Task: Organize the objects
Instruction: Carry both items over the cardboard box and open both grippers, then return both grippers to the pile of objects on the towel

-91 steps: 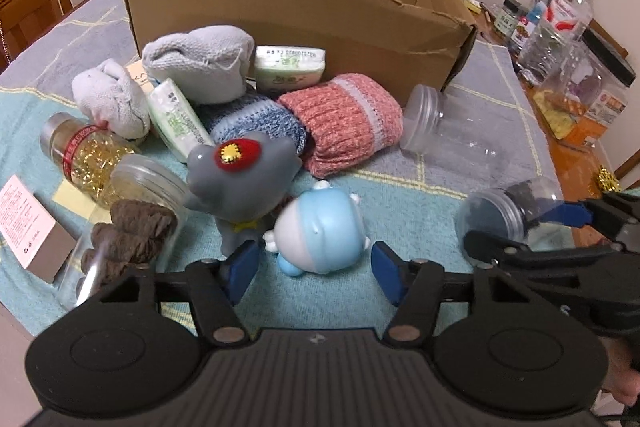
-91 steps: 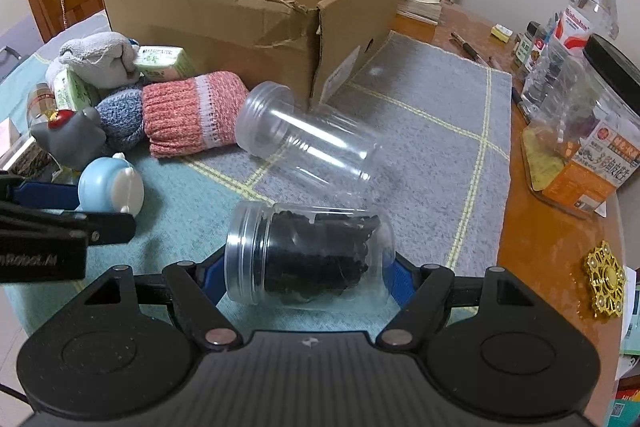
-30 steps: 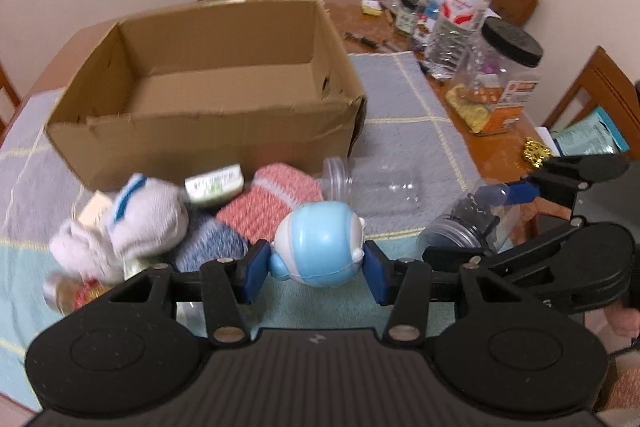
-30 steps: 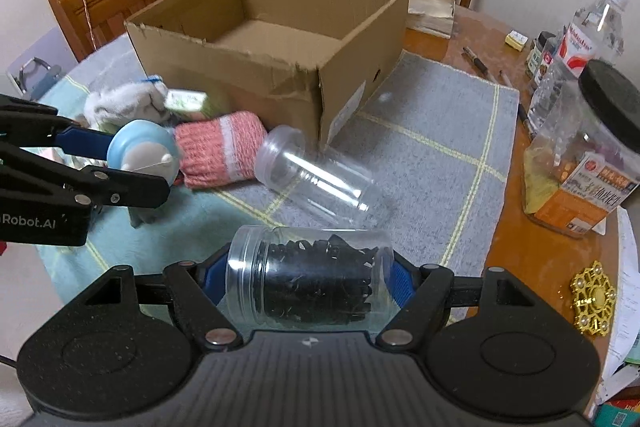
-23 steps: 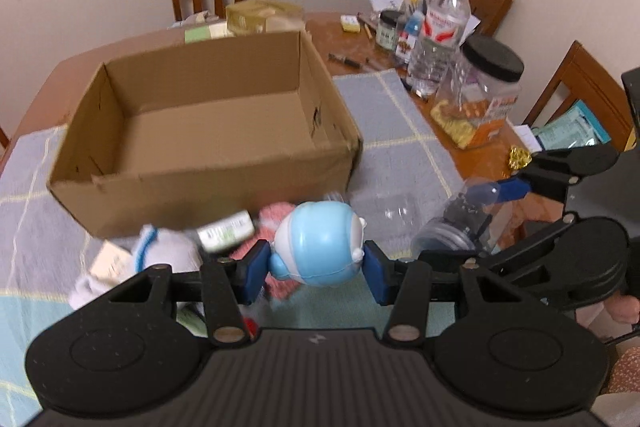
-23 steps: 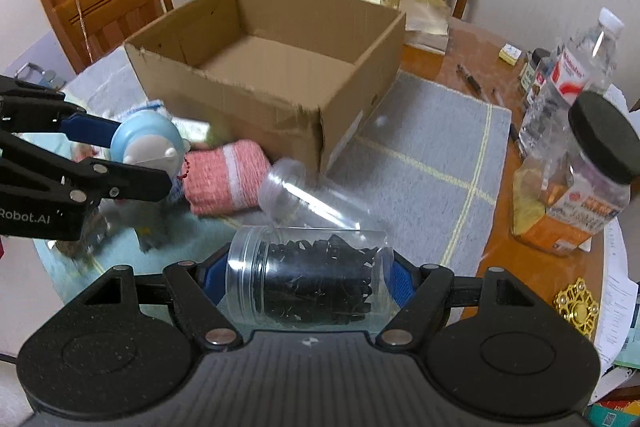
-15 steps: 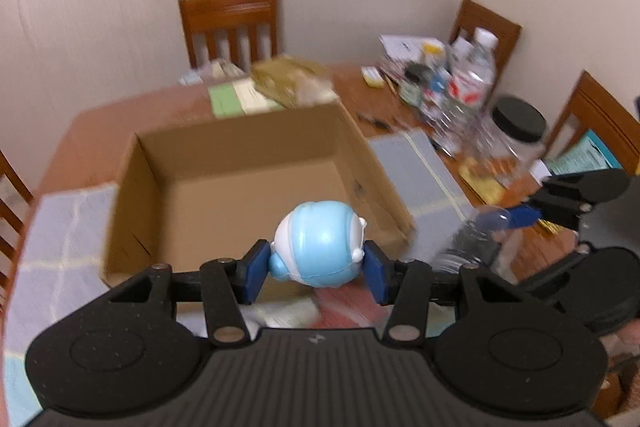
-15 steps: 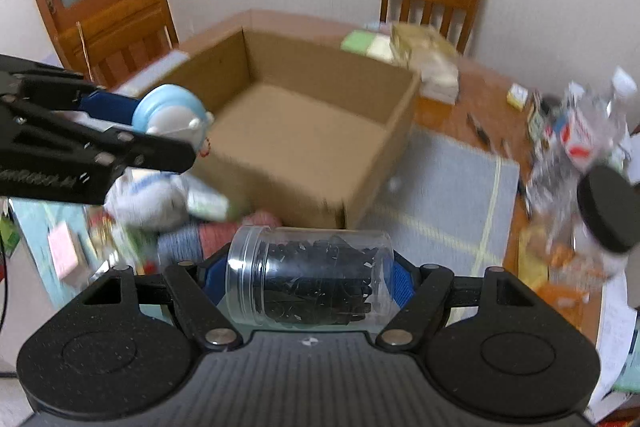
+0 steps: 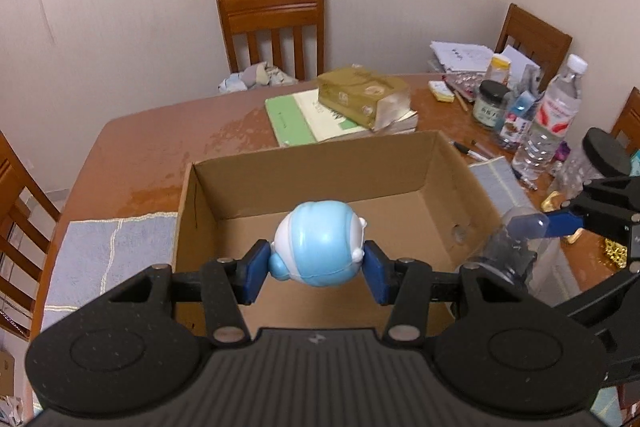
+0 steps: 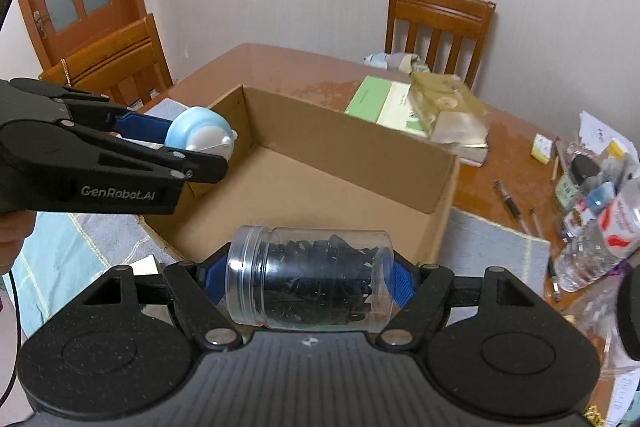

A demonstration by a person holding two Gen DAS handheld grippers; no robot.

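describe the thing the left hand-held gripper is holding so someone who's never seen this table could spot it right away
Find the open cardboard box in the middle of the wooden table. Above the box's near edge, the left hand-held gripper clamps a small toy figure between its blue pads. It is round, glossy, pale blue and white, unlike the clear jar of dark pieces in the right hand-held gripper.

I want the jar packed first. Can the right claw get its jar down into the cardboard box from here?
Probably yes. The right claw grips the clear jar above the open cardboard box, whose floor looks bare. The left claw, holding the blue toy, hangs near the far-left corner, aside.
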